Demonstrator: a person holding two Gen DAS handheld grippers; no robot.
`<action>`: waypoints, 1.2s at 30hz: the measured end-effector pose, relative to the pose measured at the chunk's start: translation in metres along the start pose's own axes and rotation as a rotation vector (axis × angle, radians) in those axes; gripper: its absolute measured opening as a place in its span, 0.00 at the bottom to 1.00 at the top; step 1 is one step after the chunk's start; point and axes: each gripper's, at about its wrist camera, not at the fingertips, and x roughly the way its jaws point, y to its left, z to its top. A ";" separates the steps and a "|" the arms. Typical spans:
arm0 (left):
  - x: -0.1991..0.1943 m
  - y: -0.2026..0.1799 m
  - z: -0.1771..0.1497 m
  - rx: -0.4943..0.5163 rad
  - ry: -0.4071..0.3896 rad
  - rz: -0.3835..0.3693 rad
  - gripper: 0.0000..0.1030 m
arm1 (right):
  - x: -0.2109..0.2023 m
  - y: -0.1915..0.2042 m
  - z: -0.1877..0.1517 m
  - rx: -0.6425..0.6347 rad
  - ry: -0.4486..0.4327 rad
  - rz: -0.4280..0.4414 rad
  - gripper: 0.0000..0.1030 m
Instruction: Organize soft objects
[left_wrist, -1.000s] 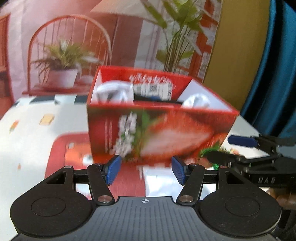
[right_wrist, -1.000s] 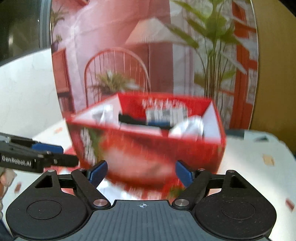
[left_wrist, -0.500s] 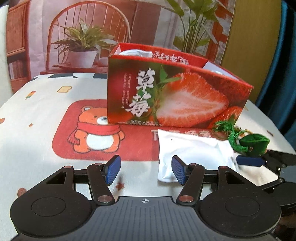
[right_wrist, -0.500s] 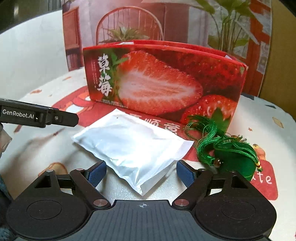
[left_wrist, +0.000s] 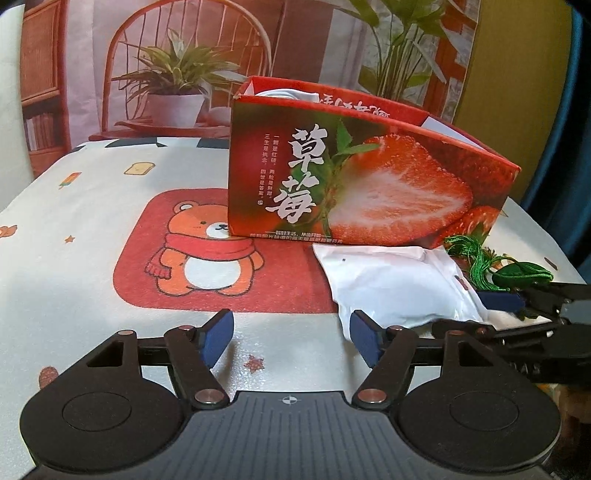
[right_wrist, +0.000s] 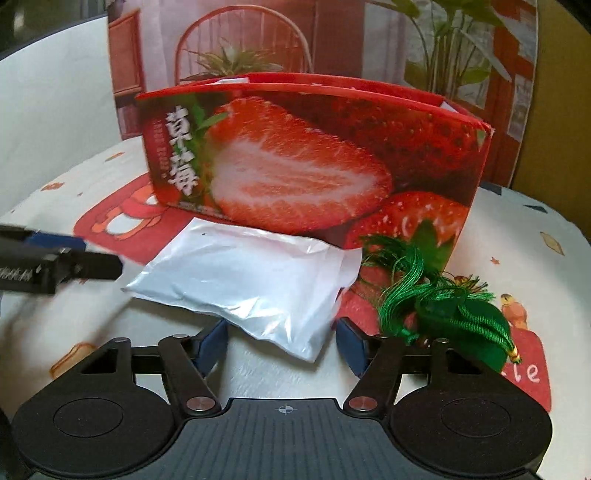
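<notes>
Right wrist view: the right gripper (right_wrist: 282, 341) has just been closing, its jaws still apart around a corner of the white pouch (right_wrist: 251, 284). The left gripper (left_wrist: 291, 334) has opened wider over bare desk (left_wrist: 55, 288). Pouch and green tassel charm (right_wrist: 461, 317) lie before the strawberry box (right_wrist: 314, 158), unsorted; something white already sits inside.

Domestic setting, staged: a table wearing a child's cartoon tablecloth (left_wrist: 92, 229) showing a scarfed bear (left_wrist: 207, 254), toast and star motifs; a printed backdrop (left_wrist: 192, 55) hanging behind, depicting a rattan chair, potted plants and bookshelves; a blue curtain (left_wrist: 576, 110) hanging at the right edge; a strawberry gift box (left_wrist: 369, 192) sitting on the table.
</notes>
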 end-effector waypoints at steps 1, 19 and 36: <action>0.000 0.000 0.000 0.001 -0.001 0.002 0.70 | 0.002 -0.001 0.002 0.004 0.002 0.003 0.60; -0.003 0.000 0.021 -0.003 -0.063 -0.047 0.70 | -0.009 -0.014 0.046 0.058 -0.133 0.080 0.59; 0.052 -0.020 0.058 0.119 -0.063 -0.210 0.55 | -0.008 -0.025 0.053 0.008 -0.205 0.054 0.59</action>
